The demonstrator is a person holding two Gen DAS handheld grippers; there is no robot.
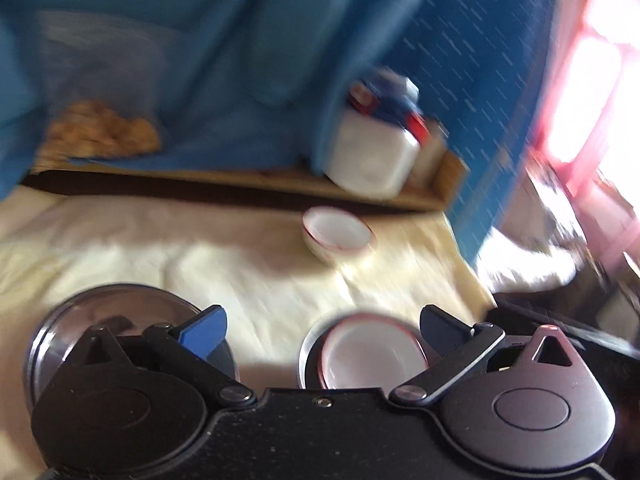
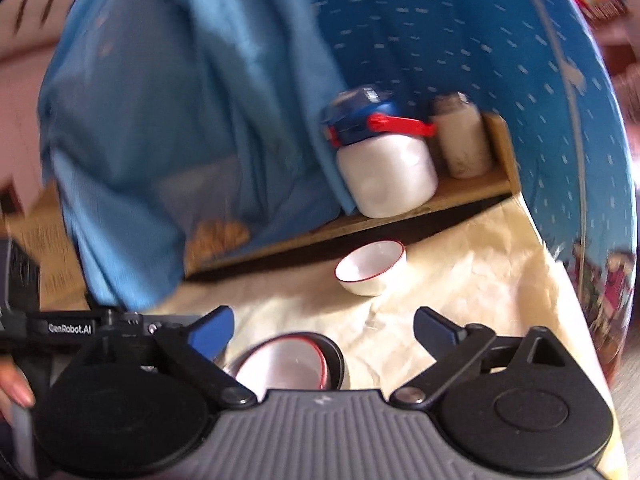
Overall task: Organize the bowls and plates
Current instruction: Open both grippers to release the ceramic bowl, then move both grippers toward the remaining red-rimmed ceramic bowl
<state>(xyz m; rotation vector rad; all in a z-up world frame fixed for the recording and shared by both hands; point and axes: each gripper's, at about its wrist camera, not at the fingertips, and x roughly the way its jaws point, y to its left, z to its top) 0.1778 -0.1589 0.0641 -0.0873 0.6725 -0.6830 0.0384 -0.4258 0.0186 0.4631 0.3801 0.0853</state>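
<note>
A white bowl with a red rim [image 1: 372,356] sits inside a steel bowl [image 1: 306,356] on the cream cloth, just below my left gripper [image 1: 320,330]. That gripper stands open, and its blue pads [image 1: 204,332] touch nothing. A steel plate [image 1: 120,308] lies under the left finger. A second red-rimmed white bowl [image 1: 338,234] stands alone farther back. In the right wrist view the nested white bowl [image 2: 288,364] lies below my open right gripper [image 2: 326,330], which holds nothing. The lone bowl [image 2: 370,268] sits beyond it.
A low wooden shelf [image 2: 460,196] at the back carries a white jar with a blue lid and red clasp [image 2: 386,168] and a pale bottle [image 2: 460,140]. Blue cloth [image 2: 180,120] hangs behind. A hand [image 2: 12,392] and black tool housing [image 2: 72,326] show at the left.
</note>
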